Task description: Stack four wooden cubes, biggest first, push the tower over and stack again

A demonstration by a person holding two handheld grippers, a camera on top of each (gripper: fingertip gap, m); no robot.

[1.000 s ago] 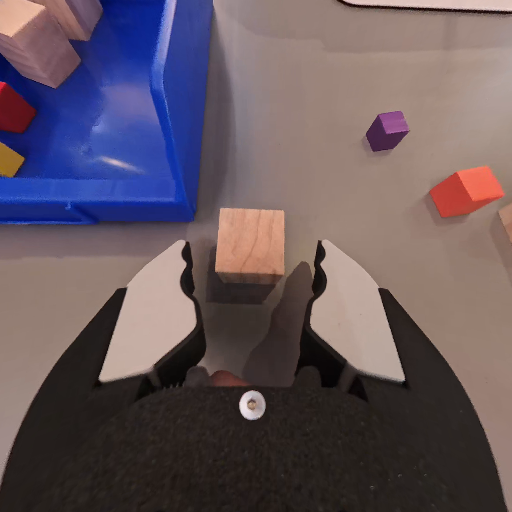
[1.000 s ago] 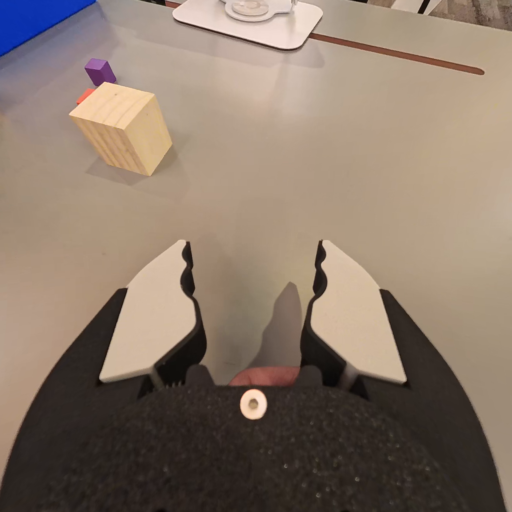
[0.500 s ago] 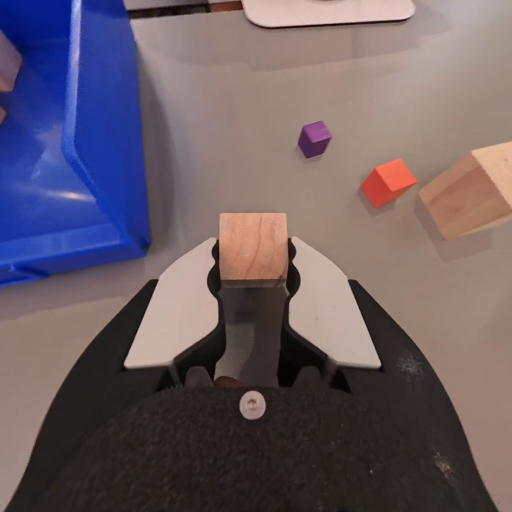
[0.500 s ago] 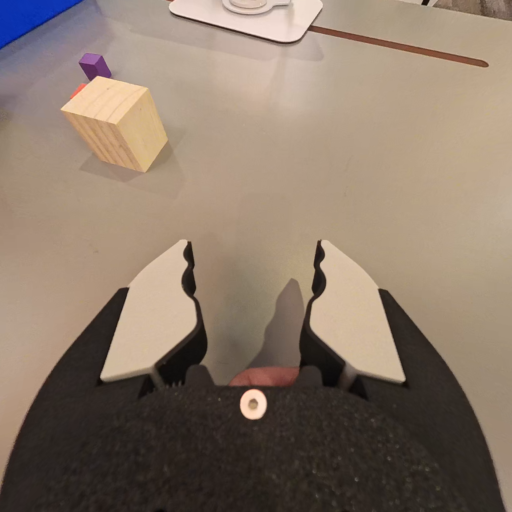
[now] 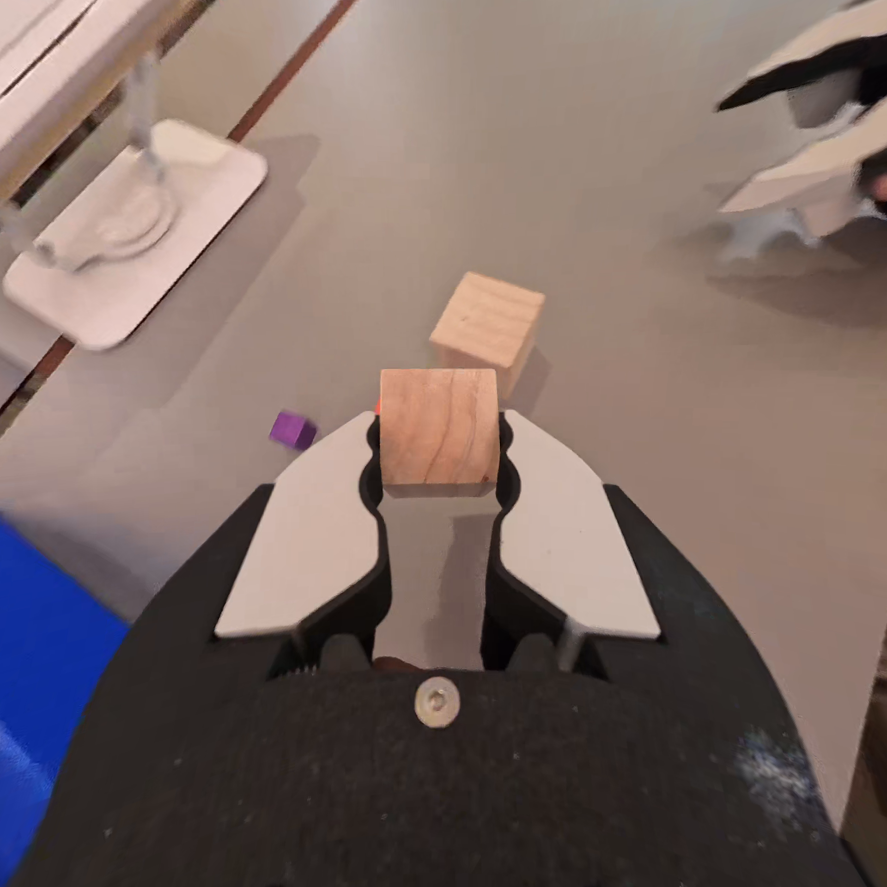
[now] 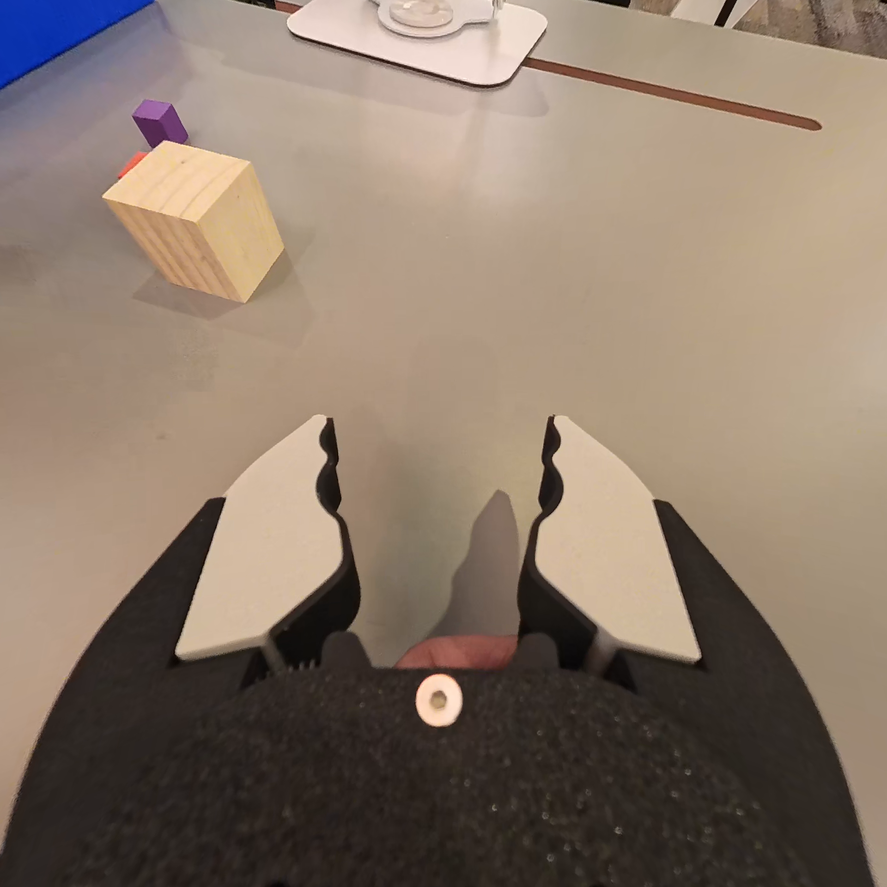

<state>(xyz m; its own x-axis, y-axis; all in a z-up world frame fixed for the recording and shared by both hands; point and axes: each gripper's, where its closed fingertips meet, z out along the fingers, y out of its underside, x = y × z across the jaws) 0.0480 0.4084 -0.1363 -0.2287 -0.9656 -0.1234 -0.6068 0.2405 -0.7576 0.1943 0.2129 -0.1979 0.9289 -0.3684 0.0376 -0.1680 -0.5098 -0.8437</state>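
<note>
My left gripper (image 5: pixel 439 432) is shut on a mid-sized plain wooden cube (image 5: pixel 439 427) and holds it above the grey table. Beyond it a larger pale wooden cube (image 5: pixel 487 329) stands on the table; it also shows in the right wrist view (image 6: pixel 194 221) at the left. A small purple cube (image 5: pixel 293 430) (image 6: pixel 159 122) lies left of the large cube. An orange cube is mostly hidden, with only a sliver showing (image 6: pixel 130 163). My right gripper (image 6: pixel 440 427) is open and empty over bare table; it appears blurred in the left wrist view (image 5: pixel 825 139) at the upper right.
A blue bin (image 5: pixel 43 638) sits at the lower left of the left wrist view, and its corner shows in the right wrist view (image 6: pixel 57 33). A white flat stand base (image 5: pixel 139 240) (image 6: pixel 422 43) rests near the table's far edge, by a dark brown slot (image 6: pixel 672 91).
My left gripper closed on the wooden cube, lifted it and swung right, away from the blue bin toward the large cube. My right gripper has hardly moved and stays open.
</note>
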